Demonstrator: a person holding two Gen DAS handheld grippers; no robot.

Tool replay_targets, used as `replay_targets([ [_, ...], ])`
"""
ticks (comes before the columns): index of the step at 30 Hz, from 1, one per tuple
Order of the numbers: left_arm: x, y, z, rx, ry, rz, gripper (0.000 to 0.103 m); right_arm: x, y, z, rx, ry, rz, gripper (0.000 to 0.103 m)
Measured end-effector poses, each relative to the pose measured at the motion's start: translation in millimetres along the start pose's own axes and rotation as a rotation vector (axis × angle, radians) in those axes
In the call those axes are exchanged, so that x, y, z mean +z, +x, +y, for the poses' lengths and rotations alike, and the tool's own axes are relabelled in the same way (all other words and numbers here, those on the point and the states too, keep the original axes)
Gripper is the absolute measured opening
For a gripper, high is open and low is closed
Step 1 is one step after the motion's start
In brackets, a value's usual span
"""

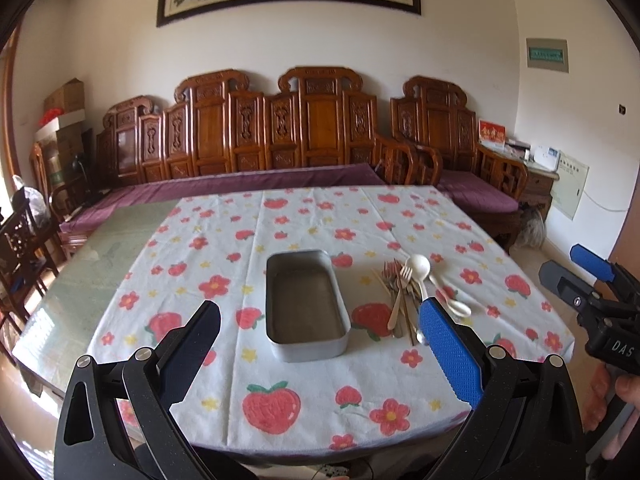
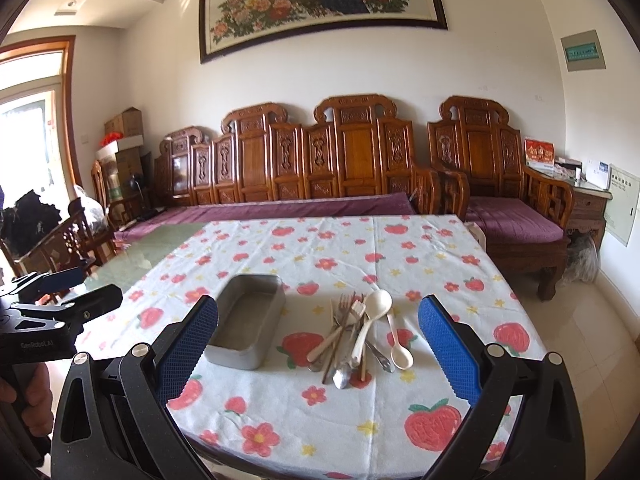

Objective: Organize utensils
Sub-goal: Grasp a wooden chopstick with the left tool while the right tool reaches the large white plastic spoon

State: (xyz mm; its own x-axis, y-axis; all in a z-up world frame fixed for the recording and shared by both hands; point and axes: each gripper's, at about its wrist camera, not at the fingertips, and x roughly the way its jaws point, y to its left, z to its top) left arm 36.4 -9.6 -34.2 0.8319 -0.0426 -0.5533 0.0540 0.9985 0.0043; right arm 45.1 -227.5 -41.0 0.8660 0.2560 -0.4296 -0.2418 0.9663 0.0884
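Both sets of fingers sit spread wide, gripping nothing: left gripper (image 1: 320, 344) and right gripper (image 2: 320, 344) hover above the table's near edge. Beyond them I note the empty metal tray (image 2: 248, 326) on the strawberry tablecloth (image 2: 304, 408). Just right of it lies the utensil pile (image 2: 356, 332): forks, spoons, chopsticks, overlapping. Farther back, a carved wooden bench (image 2: 320, 160).

a grey metal tin (image 2: 248, 324), oblong with rounded corners, sits open and empty on the cloth. just to its right lies a loose heap of utensils (image 2: 352, 336): metal forks, a metal spoon, brown chopsticks, a cream fork and a large cream ladle spoon (image 2: 372, 320), overlapping. a smaller cream spoon (image 2: 398, 344) lies at the heap's right edge
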Motion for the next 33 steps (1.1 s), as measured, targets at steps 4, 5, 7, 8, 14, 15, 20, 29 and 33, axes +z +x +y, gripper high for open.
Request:
replay_targets([
  [4,-7,30,-1,-0.023,0.020,0.060,0.096,-12,24,-12,-0.004,0.007,0.036,0.094],
  [5,-10,36,-1,-0.027,0.025,0.069,0.096,-15,33,-16,-0.007,0.011,0.052,0.092],
  [7,-11,49,-1,-0.043,0.036,0.086,0.096,-19,47,-23,-0.017,0.015,0.074,0.089],
  [8,-12,55,-2,-0.049,0.042,0.095,0.096,-21,52,-26,-0.024,0.013,0.082,0.088],
  [14,-11,84,-8,-0.083,0.068,0.136,0.096,-26,90,-49,-0.063,0.031,0.126,0.083],
  [15,-11,88,-9,-0.091,0.073,0.140,0.096,-26,94,-53,-0.067,0.033,0.130,0.082],
  [20,-9,108,-16,-0.121,0.083,0.158,0.096,-20,122,-72,-0.081,0.051,0.147,0.075],
  [29,-10,142,-35,-0.175,0.117,0.194,0.090,-20,177,-99,-0.081,0.059,0.198,0.060],
  [33,-11,161,-45,-0.200,0.123,0.222,0.080,-37,199,-108,-0.066,0.078,0.244,0.058],
])
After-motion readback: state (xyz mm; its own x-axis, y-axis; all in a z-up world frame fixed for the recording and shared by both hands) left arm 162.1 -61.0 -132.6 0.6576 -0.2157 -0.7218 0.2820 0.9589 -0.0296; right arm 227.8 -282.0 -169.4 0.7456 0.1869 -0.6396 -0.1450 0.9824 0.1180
